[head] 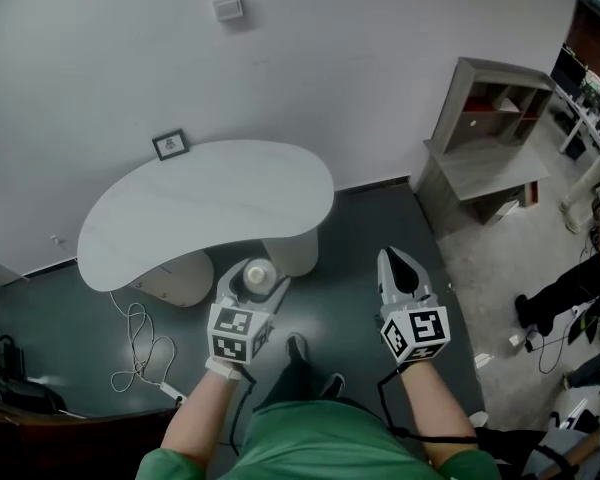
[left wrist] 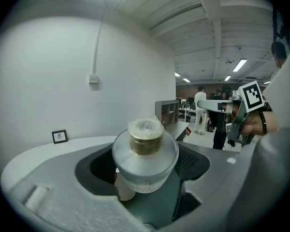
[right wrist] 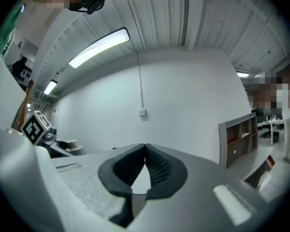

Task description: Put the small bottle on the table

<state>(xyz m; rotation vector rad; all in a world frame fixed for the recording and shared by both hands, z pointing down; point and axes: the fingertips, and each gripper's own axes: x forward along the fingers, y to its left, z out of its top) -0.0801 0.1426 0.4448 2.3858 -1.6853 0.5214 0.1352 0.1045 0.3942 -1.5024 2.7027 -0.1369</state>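
Clamped between the jaws of my left gripper (head: 252, 290) is the small bottle (left wrist: 145, 167), a pale round-shouldered thing with a gold cap (left wrist: 146, 137) whose top looks wrapped in something whitish. The jaws are drawn in against its body on either side, so I am holding it, not just cradling it. From the head view the cap faces up at me, which I take to mean the bottle's long axis stands roughly upright; it would go down base first with little turning of my wrist.

It is not on the table (head: 200, 203) yet. The white kidney-shaped top lies ahead of the bottle and somewhat to my left, with its near edge just beyond the jaws as seen from above. The bottle hangs over the dark floor in front of the table's pedestals (head: 292, 253). How far it sits above or below the tabletop I cannot judge.

My right gripper (right wrist: 145, 153) has its ribbed pads pressed together with nothing between them. It sits off to the right, well apart from the table, so the left hand is clearly the nearer one and already carries the load.

Most of the tabletop is bare; a small picture frame (head: 170, 144) stands at its far edge, well clear of the near side.
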